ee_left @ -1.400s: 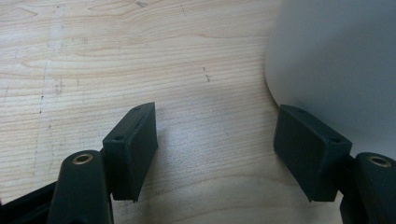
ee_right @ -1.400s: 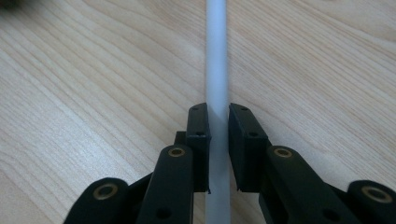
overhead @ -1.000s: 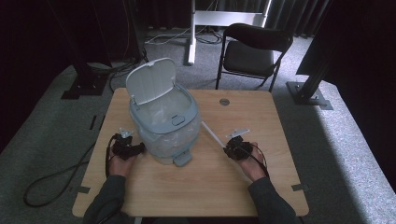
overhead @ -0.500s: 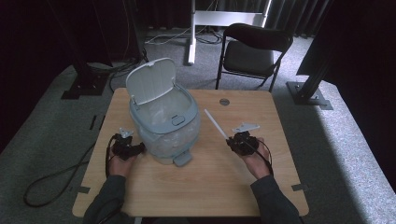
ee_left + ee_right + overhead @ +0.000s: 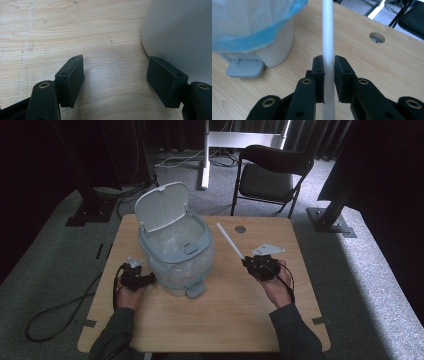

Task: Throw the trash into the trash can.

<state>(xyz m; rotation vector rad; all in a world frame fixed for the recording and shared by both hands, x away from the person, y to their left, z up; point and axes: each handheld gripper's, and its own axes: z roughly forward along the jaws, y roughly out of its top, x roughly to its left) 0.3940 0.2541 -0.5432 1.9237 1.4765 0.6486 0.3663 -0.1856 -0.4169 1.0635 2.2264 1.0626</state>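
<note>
- Midway through a tidy-up at a wooden table [image 5: 215, 320], a person's right gripper [image 5: 248, 262] has its jaws closed on a thin white stick [image 5: 230, 241], likely a straw or tube, clamped near its lower end.
- Seen from the right gripper view, the white stick [image 5: 328, 37] runs straight up between the two black pads [image 5: 318, 75], which press on it from both sides, with no gap showing.
- From the high view, the stick slants up and away from the hand toward the pedal bin [image 5: 175, 255], its free tip in the air short of the bin's rim and off to the side of it.
- The bin stands mid-table with its lid [image 5: 161, 207] tipped up and back, a blue-edged liner bag [image 5: 249, 22] folded over the mouth, and the foot pedal [image 5: 244, 68] facing the person.
- The left gripper [image 5: 150, 280] sits low beside the bin's base; its jaws stand wide apart with nothing between them, one pad [image 5: 165, 82] close against the bin's pale wall [image 5: 180, 37].
- The step in hand reads as carrying the stick to the bin.
- What comes next, by this reading: swing the stick over the open mouth, tip it down into the liner, then part the jaws, keeping clear of the raised lid.
</note>
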